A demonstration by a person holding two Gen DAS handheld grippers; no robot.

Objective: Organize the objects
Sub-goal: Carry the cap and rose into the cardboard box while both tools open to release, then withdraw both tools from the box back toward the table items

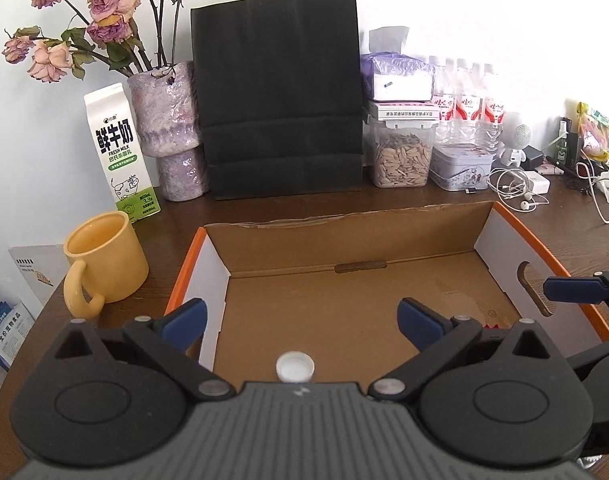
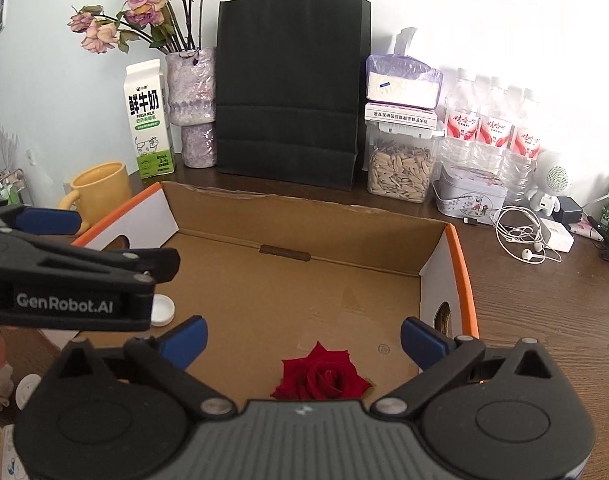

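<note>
An open cardboard box with orange edges (image 1: 512,232) (image 2: 460,264) lies on the dark wooden table. A white bottle cap (image 1: 295,367) (image 2: 160,309) lies on its floor near the front. A red rose head (image 2: 322,376) lies on the box floor further right. My left gripper (image 1: 302,322) is open and empty, just above and behind the cap. My right gripper (image 2: 303,338) is open and empty, just above and behind the rose. The left gripper's body also shows in the right wrist view (image 2: 84,280).
A yellow mug (image 1: 104,260) and a milk carton (image 1: 120,152) stand left of the box. Behind it stand a vase of dried roses (image 1: 166,120), a black paper bag (image 1: 280,96), a seed jar (image 1: 400,156), water bottles (image 1: 468,100), a tin (image 1: 458,168) and earphone cables (image 1: 516,188).
</note>
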